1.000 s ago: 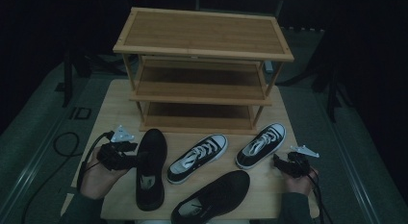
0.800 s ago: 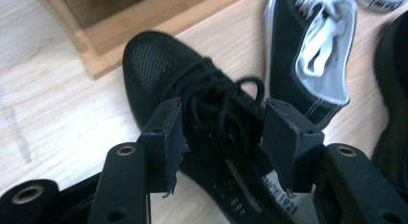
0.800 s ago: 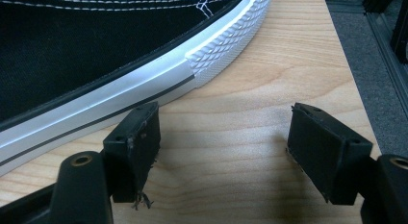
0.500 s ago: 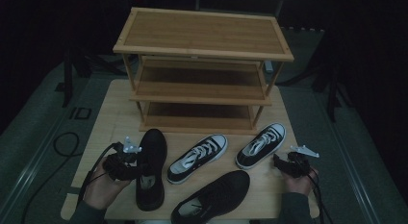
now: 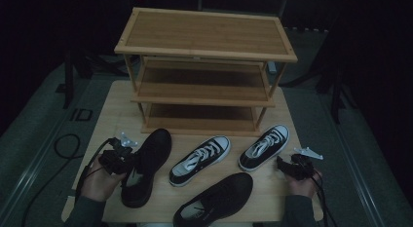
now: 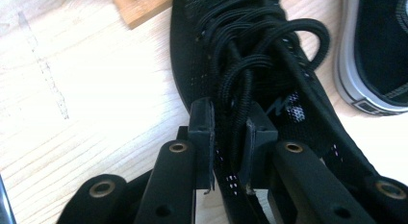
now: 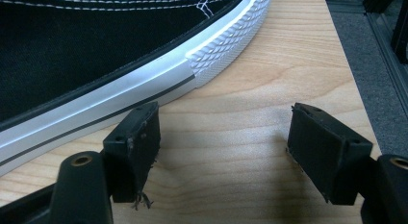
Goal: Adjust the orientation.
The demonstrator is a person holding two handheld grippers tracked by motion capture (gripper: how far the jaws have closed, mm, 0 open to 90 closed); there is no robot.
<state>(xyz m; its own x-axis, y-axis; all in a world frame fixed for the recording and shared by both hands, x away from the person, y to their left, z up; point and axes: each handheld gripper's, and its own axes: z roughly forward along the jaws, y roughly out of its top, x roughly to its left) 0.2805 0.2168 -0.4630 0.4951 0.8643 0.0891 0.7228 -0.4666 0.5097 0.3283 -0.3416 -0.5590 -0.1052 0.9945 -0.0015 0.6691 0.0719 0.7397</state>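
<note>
- The left hand-held gripper (image 6: pixel 230 137) has just been closing; its jaws stand narrow, pinching the laces and tongue of the black mesh sneaker (image 5: pixel 146 163).
- That sneaker lies on the worktop (image 5: pixel 112 110), toe towards the bamboo shoe rack (image 5: pixel 204 66), left of the black-and-white canvas sneaker (image 5: pixel 200 160).
- The right hand-held gripper (image 7: pixel 223 154), right of the rack's front, has jaws wide apart, holding nothing, just beside a second canvas sneaker (image 7: pixel 96 56).

A: The high view is dim and grainy; around the table (image 5: pixel 117 98) everything sinks into black, and the black shoe (image 5: pixel 146 163) loses its detail.

B: Both gripper views are far brighter. The wood (image 6: pixel 86 80) nearly washes out at upper left, with soft shadows under the pads (image 7: pixel 139 152).

A: Close jaws look slightly soft; laces (image 6: pixel 250 46) stay sharp.
</note>
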